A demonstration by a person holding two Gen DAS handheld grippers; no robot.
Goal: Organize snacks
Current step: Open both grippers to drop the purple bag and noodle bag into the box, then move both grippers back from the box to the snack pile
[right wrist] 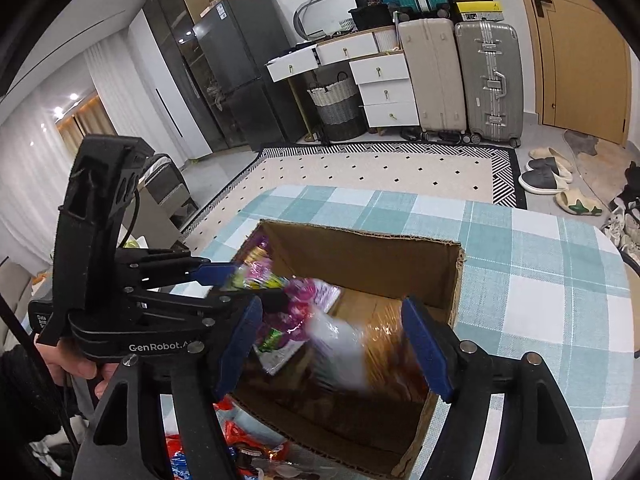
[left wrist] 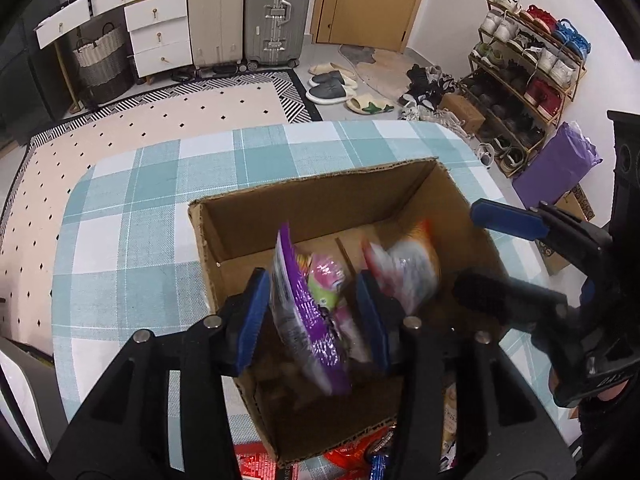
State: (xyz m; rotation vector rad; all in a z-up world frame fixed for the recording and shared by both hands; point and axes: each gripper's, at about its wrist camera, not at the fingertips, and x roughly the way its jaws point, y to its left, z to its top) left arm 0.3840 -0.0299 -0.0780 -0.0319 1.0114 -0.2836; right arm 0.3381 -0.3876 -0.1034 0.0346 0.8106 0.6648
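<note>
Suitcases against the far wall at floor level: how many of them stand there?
2: a beige suitcase beside the white drawers, and a silver suitcase between it and the wooden door. More luggage is stacked higher up, partly hidden.

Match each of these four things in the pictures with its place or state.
1 purple snack packet
2 cardboard box
3 grey slippers
4 silver suitcase

a on the checked tablecloth
b between the left hand-held gripper pads
c upright by the wall
d on the floor

Pairs: 1-b, 2-a, 3-d, 4-c
</note>
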